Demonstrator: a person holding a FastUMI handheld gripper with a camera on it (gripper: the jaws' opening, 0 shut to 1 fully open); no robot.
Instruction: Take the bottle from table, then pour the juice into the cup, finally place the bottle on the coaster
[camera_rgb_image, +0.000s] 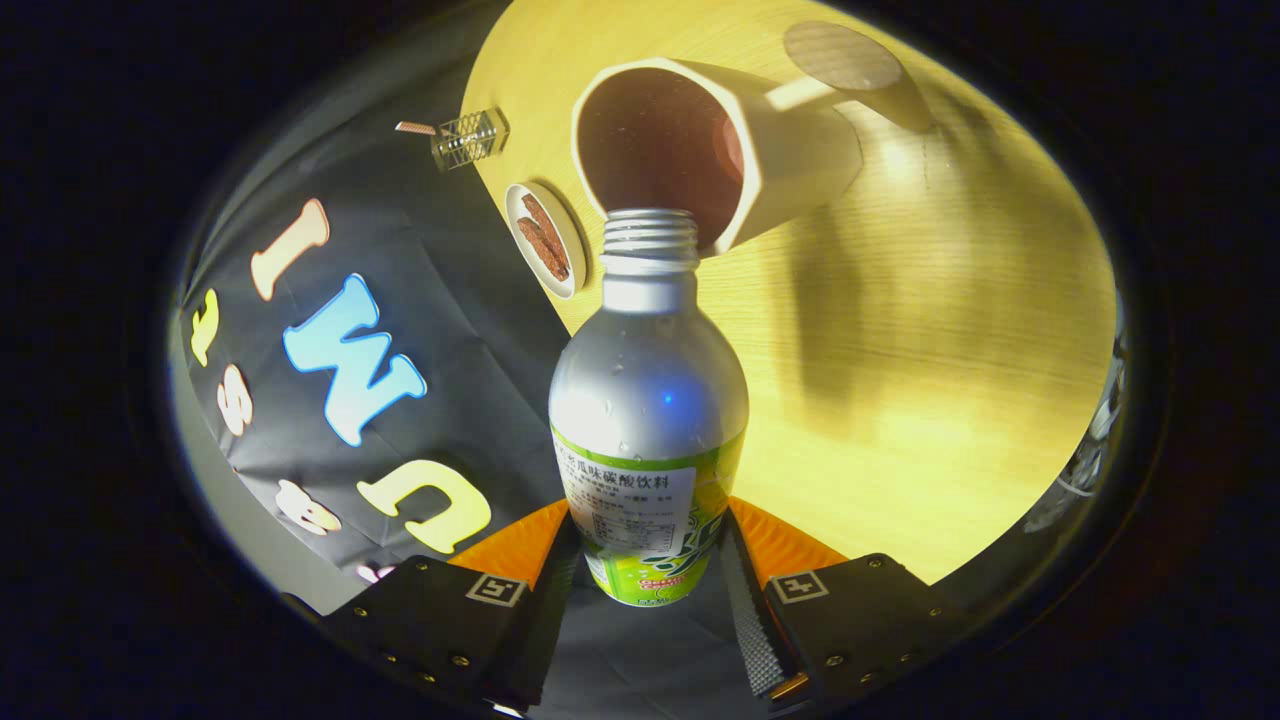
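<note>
The bottle (648, 400) is squeezed by the gripper (650, 560) and tipped at the cup (715, 150), so juice could be spilled on the table (950, 350) if it is tipped too fast.

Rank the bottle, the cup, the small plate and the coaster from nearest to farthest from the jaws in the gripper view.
1. Bottle, between the jaws of the gripper.
2. Cup, at the bottle's mouth; small plate, left of it: too close to call.
3. Coaster, beyond the cup.
</note>
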